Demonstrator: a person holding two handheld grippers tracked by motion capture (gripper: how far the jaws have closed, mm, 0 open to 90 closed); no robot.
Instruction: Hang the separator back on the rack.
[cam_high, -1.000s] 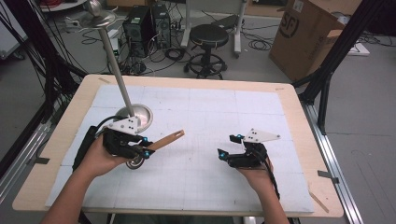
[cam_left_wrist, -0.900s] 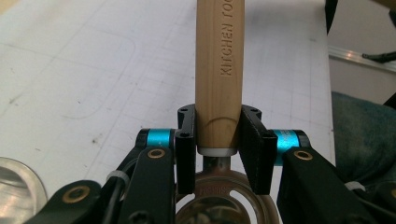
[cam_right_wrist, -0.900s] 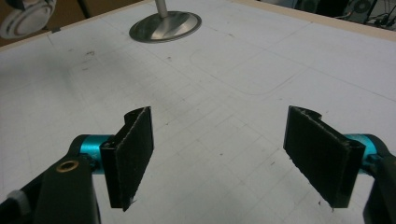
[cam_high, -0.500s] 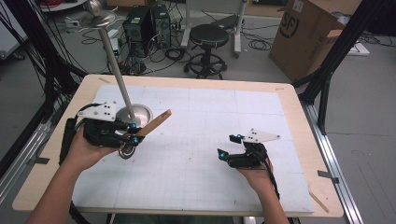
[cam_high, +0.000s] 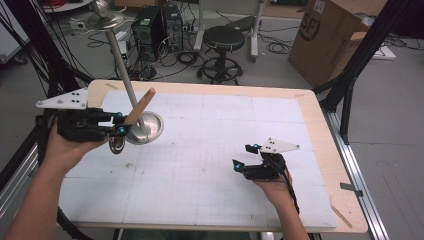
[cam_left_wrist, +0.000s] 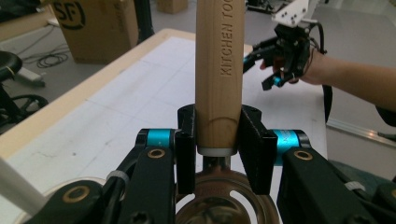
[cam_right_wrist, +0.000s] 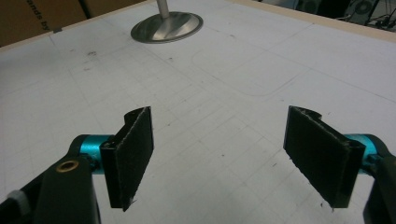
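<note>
Left gripper (cam_high: 120, 124) sits at about nine o'clock on the table (cam_high: 310, 107), lifted off the mat, with its jaws clamped on the wooden handle (cam_high: 140, 106) of a kitchen utensil. From the high view the handle slants up toward one o'clock from the jaws, and the metal head (cam_high: 116, 145) of the utensil hangs just below the gripper. In the left gripper view the handle (cam_left_wrist: 219, 70) rises straight between the two black pads, which press on it from both sides just above its white collar, and the shiny metal head (cam_left_wrist: 219, 205) shows beneath. Just beside the gripper, toward three o'clock, stands the round metal base (cam_high: 152, 127) of a stand, its thin pole (cam_high: 120, 57) leaning up toward eleven o'clock. Right gripper (cam_high: 246, 157) rests low on the mat at about four o'clock, well apart from the left one; in the right gripper view its jaws stand wide apart with bare mat between them (cam_right_wrist: 219, 158), and the stand's base (cam_right_wrist: 167, 25) lies far ahead at twelve o'clock
</note>
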